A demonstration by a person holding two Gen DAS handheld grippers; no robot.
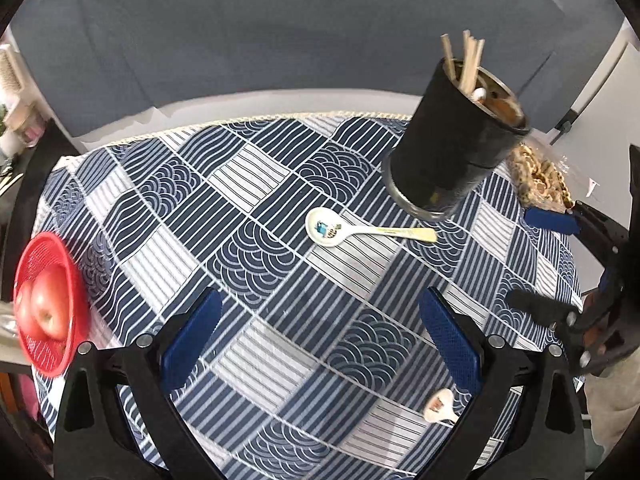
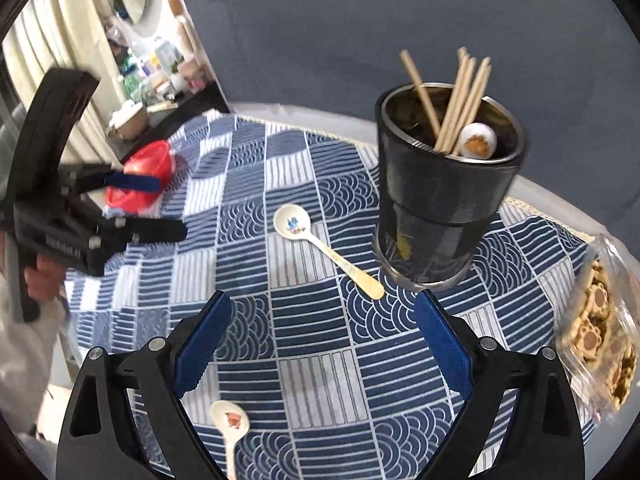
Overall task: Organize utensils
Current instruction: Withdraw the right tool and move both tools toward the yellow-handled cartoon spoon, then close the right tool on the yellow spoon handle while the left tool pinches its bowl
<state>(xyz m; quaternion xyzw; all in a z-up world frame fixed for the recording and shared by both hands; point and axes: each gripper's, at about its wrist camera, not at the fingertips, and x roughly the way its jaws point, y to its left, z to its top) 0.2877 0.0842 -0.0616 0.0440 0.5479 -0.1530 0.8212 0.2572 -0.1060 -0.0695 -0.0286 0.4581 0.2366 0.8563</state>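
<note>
Right gripper (image 2: pixel 320 344), jaws wide and empty, faces the spoon (image 2: pixel 324 250) ahead, handle angled toward it; left gripper (image 1: pixel 320 340), also wide, sits farther.

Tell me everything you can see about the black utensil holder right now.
The black utensil holder is a tall round cup with what looks like a metal inner rim and base ring, standing upright on the patterned tablecloth. It holds several wooden chopsticks and one white spoon, bowl end up. Neither gripper touches it.
</note>
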